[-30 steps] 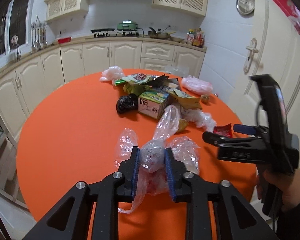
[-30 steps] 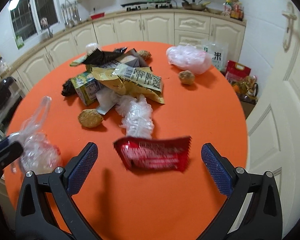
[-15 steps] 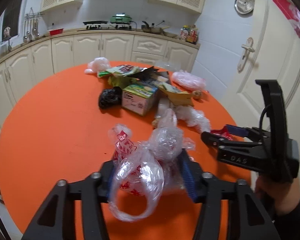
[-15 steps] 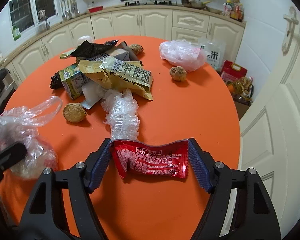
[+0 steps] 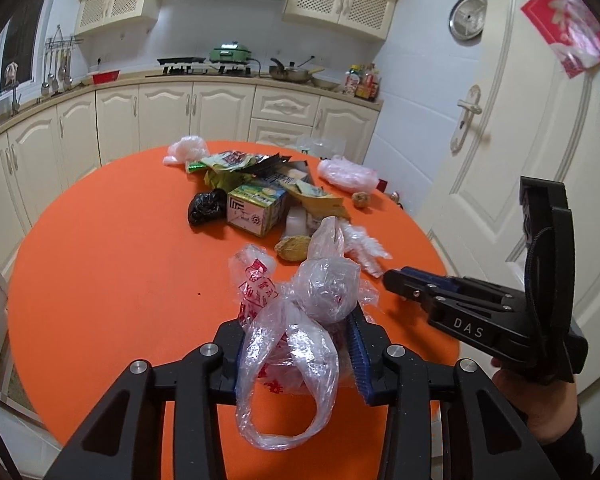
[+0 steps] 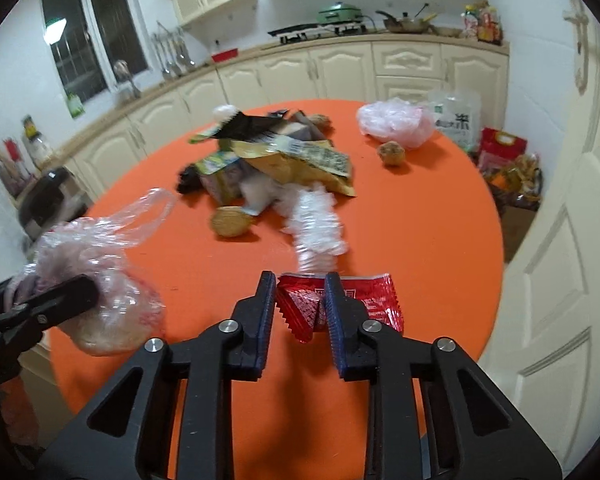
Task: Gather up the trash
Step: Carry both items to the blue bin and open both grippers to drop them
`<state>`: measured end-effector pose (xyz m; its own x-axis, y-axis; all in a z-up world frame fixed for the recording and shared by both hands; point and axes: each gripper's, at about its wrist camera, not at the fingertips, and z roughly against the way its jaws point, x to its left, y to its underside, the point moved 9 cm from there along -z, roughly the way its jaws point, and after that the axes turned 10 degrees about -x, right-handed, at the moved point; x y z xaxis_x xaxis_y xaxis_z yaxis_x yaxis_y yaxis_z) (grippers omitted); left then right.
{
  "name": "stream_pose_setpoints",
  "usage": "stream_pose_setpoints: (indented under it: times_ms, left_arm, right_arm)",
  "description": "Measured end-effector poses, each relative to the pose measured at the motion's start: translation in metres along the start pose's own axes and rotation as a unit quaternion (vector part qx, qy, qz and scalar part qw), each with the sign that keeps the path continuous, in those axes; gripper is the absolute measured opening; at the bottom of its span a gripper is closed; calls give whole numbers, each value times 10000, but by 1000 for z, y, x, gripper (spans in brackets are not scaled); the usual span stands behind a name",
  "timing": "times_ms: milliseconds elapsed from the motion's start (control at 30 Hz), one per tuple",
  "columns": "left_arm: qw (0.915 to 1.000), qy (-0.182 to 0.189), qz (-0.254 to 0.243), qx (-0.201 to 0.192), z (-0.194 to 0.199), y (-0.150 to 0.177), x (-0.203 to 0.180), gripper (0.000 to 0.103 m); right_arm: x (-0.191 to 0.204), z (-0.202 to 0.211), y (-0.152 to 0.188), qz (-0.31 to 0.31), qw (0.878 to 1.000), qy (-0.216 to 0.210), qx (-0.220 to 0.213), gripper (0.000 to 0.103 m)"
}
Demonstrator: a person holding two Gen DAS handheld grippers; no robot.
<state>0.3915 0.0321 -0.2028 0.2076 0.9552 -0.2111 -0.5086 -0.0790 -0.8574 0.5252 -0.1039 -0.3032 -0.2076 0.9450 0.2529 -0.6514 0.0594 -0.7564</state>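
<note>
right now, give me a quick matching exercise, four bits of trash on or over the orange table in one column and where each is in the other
Things:
1. red wrapper
2. clear plastic bag
3. black bag
4. round biscuit

Places:
A. lying left of the green carton
B. pinched in the right gripper
C. loose on the table, near the crumpled clear wrap
D. bunched in the left gripper

Pairs: 1-B, 2-D, 3-A, 4-C

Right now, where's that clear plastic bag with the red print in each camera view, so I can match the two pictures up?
Left wrist view: the clear plastic bag sits low centre, bunched between the left gripper pads.
Right wrist view: it is at the left edge, on the left gripper's black finger.
Shared landmark: the green carton in the trash pile.
</note>
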Motion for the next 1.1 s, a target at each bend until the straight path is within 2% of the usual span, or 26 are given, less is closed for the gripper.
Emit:
stream_pose_setpoints:
  times_ms: [67,200,500,667,833,933,1100]
  left_arm:
    - [10000,-1,-35,-27,7,0,-4,37]
    - [9999,-41,-103,-94,23,-1,-12,37]
    - [9994,57,-219,-276,52,-9,-33,37]
    - [9983,219,-425,-339,60,-12,-59,37]
    - [9951,595,-723,-311,56,-10,-112,37]
    - [9913,937,-910,-164,45,2,-153,37]
    - [9827,1284,-1307,252,7,29,-215,37]
  right_arm:
    - [9,4,1,-247,9991,-340,-53,21]
    - [21,7,2,-421,9968,-663,-152,21]
    - [32,37,-11,-349,9956,-769,-417,20]
    - [19,70,-19,-330,9954,-638,-638,20]
    - [-18,119,-19,-343,9957,-243,-826,20]
    - [-50,144,-8,-481,9955,15,-812,20]
    - [-107,168,26,-706,9940,521,-653,21]
